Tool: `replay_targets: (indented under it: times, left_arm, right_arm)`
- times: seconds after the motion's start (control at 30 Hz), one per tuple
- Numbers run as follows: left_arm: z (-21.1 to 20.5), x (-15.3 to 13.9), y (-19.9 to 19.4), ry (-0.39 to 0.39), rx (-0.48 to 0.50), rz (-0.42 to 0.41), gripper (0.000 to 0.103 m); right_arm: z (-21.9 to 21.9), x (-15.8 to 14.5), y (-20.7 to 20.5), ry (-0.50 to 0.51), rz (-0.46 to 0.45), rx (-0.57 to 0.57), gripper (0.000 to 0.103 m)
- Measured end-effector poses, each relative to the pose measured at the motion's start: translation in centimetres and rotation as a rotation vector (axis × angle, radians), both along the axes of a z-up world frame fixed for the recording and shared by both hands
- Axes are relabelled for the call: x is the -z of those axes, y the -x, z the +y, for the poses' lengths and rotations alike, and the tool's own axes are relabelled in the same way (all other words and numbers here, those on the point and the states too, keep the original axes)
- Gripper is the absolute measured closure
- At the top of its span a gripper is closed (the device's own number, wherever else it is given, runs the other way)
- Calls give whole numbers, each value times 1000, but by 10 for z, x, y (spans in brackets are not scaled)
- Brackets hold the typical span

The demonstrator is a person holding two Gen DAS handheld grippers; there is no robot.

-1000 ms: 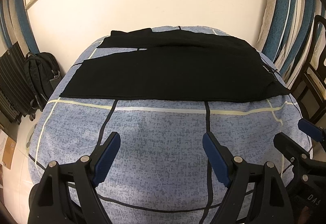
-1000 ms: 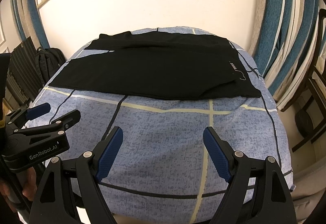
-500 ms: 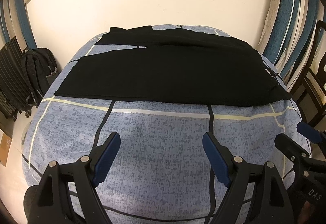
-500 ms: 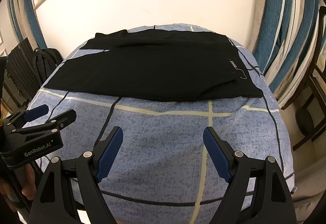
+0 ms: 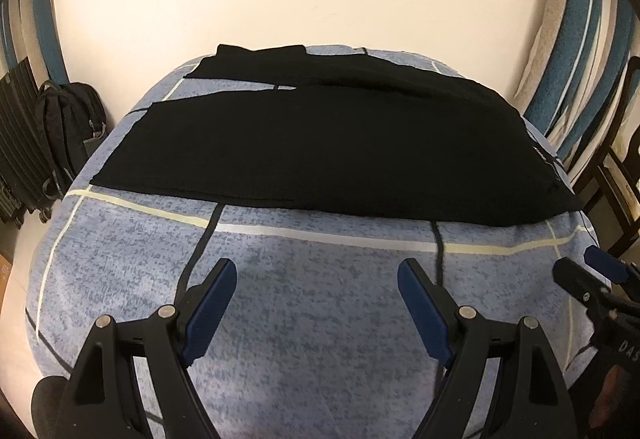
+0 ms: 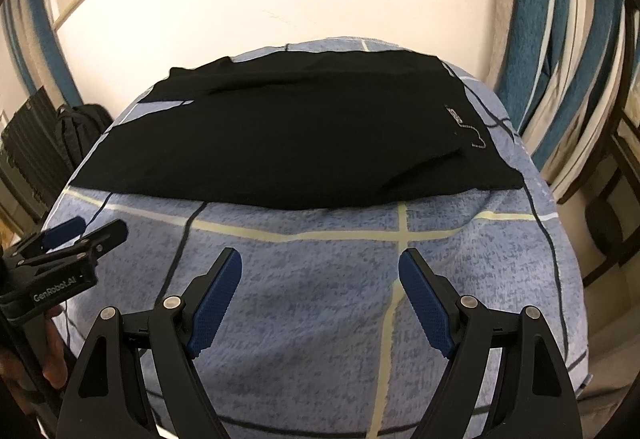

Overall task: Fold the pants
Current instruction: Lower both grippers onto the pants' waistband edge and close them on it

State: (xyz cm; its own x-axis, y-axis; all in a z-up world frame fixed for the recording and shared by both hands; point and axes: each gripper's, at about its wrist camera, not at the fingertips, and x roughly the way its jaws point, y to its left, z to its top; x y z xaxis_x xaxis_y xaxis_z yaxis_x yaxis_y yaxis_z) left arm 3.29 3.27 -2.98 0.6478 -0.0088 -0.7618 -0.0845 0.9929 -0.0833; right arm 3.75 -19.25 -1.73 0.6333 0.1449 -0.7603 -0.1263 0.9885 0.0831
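Black pants (image 5: 320, 147) lie flat and matte across the far half of the bed (image 5: 320, 319), on its speckled blue grid-lined cover. Left claw (image 5: 316, 303) and right claw (image 6: 320, 299) both hover spread wide, ribbed blue pads (image 6: 216, 303) empty.

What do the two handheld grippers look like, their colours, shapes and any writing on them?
Both the left gripper and right gripper have black angular frames with silver rivets and textured dark-blue finger pads. The left one's side reads GenRobot.AI in white.
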Motion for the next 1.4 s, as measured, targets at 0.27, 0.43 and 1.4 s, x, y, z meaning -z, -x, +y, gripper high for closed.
replay_targets:
  times: [0.27,0.43,1.4]
  left_arm:
    - [45,14,-20,85,-97,7,25]
    - [82,21,-29,183,-182,-4,26]
    - [149,7,-71,212,-374,-57,99]
  right_arm:
    - [-44,18,-28,-98,40,113,22]
    - [-75,29,-45,-229,63,184,22]
    - [-145,5,-83,-534,-65,389,95]
